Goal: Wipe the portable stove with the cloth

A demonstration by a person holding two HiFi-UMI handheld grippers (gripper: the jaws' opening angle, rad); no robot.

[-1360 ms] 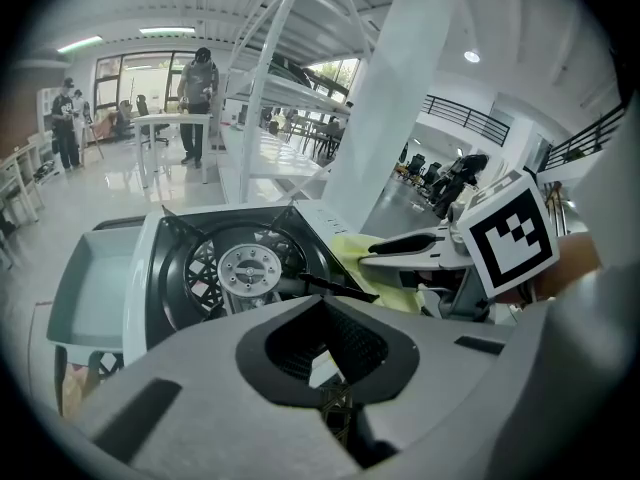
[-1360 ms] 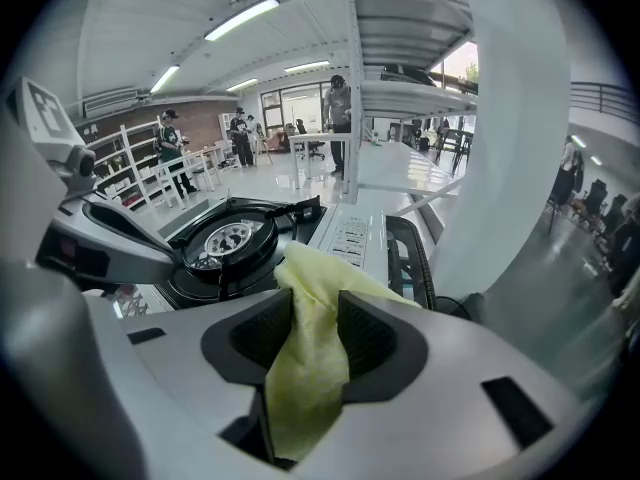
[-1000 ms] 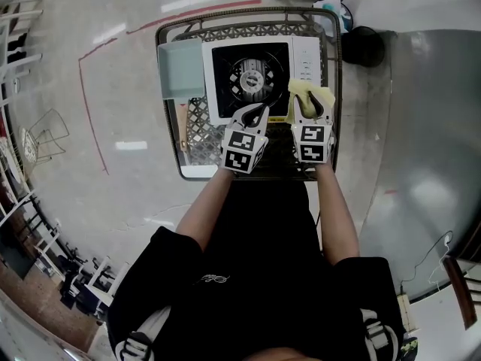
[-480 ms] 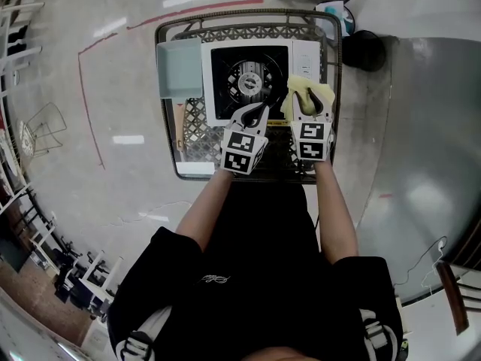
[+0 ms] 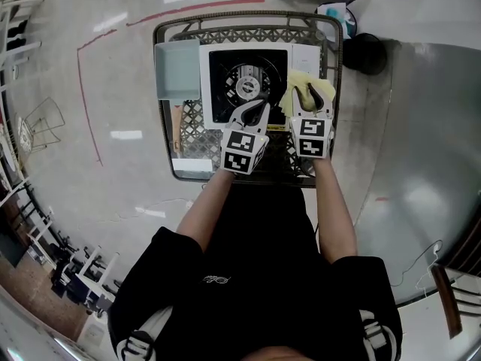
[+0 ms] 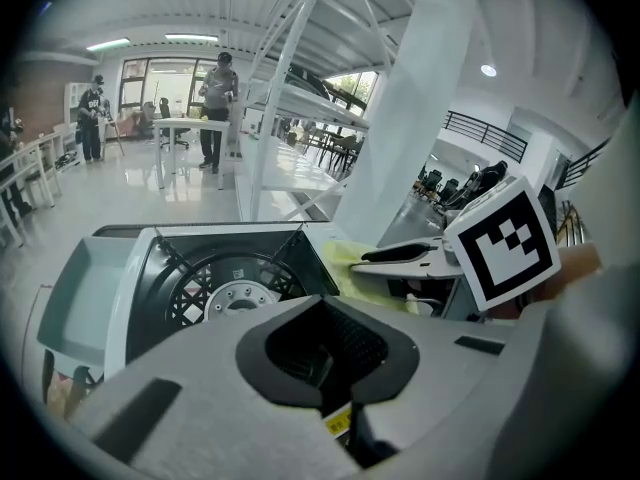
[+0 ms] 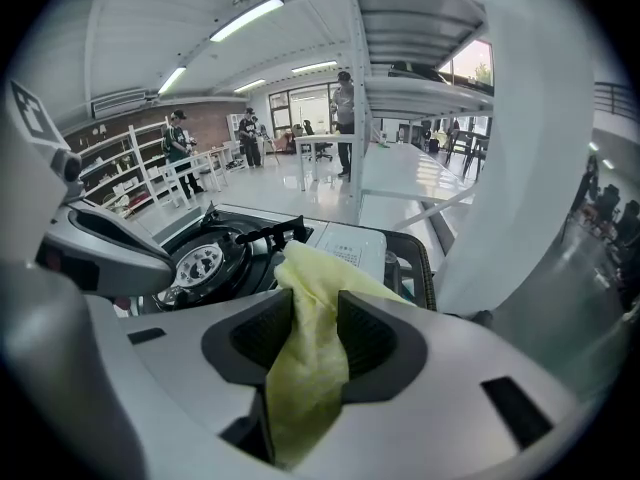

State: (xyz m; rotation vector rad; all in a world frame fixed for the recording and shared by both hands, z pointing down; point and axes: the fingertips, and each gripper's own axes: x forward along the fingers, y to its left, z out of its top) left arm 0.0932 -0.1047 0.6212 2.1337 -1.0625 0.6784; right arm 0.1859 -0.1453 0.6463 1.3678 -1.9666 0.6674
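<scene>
My right gripper (image 7: 314, 313) clamps the yellow cloth (image 7: 318, 268) over the portable stove (image 5: 204, 89)'s right side, upper centre; my left gripper (image 6: 322, 348) is clenched, empty.

— Where is room left around the stove (image 5: 225, 74)?
— Bare lattice is seen on the desk (image 5: 197, 126) at the stove's near left. The far left is taken by a pale tray (image 5: 178, 68) just beside the stove.
— And over the burner (image 5: 246, 87)?
— It is unobstructed from above, apart from its raised pan supports (image 7: 265, 233). The near right is crowded by the left tongs (image 5: 261, 108) and right tongs (image 5: 310, 92); the gap between them seems narrow.
</scene>
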